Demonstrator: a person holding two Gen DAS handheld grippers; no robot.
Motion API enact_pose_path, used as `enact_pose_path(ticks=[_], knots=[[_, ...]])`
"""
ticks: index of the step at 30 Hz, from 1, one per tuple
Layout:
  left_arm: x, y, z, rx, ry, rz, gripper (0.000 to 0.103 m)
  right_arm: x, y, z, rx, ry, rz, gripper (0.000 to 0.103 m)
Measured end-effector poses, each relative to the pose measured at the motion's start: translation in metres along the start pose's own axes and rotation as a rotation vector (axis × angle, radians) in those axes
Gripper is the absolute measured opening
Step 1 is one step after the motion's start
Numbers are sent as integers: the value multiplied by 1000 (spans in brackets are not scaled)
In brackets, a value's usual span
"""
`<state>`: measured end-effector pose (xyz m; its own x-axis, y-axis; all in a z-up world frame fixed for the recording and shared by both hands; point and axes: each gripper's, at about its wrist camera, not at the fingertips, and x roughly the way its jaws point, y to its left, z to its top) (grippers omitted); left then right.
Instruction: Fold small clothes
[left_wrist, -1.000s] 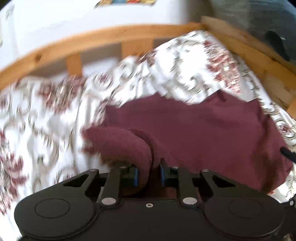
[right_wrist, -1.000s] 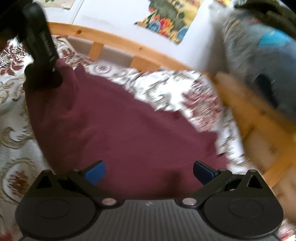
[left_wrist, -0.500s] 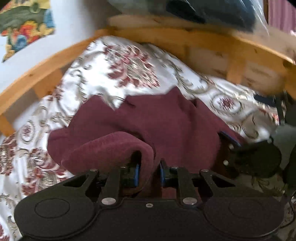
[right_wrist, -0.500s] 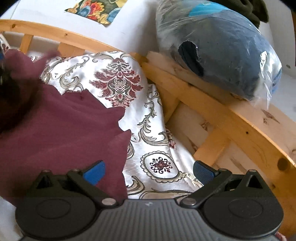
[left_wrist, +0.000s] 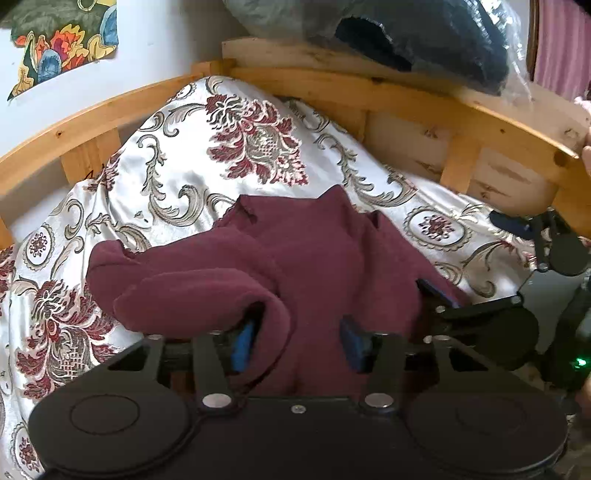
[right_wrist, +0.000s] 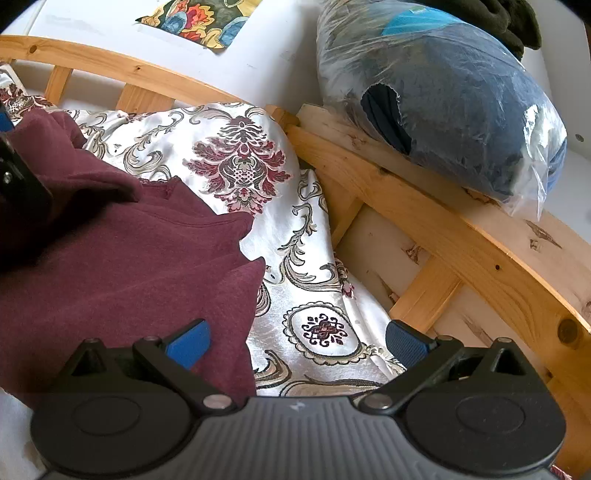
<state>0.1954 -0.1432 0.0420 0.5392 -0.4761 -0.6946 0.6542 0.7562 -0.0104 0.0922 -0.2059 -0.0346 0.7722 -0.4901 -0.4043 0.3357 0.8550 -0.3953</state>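
Left gripper (left_wrist: 295, 341) jaws opening around the maroon garment's (left_wrist: 303, 258) rolled fold; right gripper (right_wrist: 295, 341) spread, empty, garment leftward.

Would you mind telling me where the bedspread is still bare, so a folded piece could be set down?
Free: the patterned bedspread between the maroon garment and the wooden bed frame, plus a strip right of the garment under the open right claw. Crowded: the garment's near edge, where the left claw is opening around a fold.
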Motion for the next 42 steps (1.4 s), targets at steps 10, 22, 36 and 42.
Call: enact_pose_path(ticks=[10, 22, 36, 42], knots=[[-18, -8, 6, 82, -59, -117, 83, 1, -2, 0, 18, 1, 4, 103], [-79, 39, -28, -68, -201, -126, 96, -1, -6, 0, 71, -1, 5, 103], [40, 193, -36, -731, 29, -269, 98, -10, 3, 5, 142, -121, 1, 103], [49, 184, 1, -742, -74, -344, 97, -7, 5, 3, 147, -112, 9, 103]])
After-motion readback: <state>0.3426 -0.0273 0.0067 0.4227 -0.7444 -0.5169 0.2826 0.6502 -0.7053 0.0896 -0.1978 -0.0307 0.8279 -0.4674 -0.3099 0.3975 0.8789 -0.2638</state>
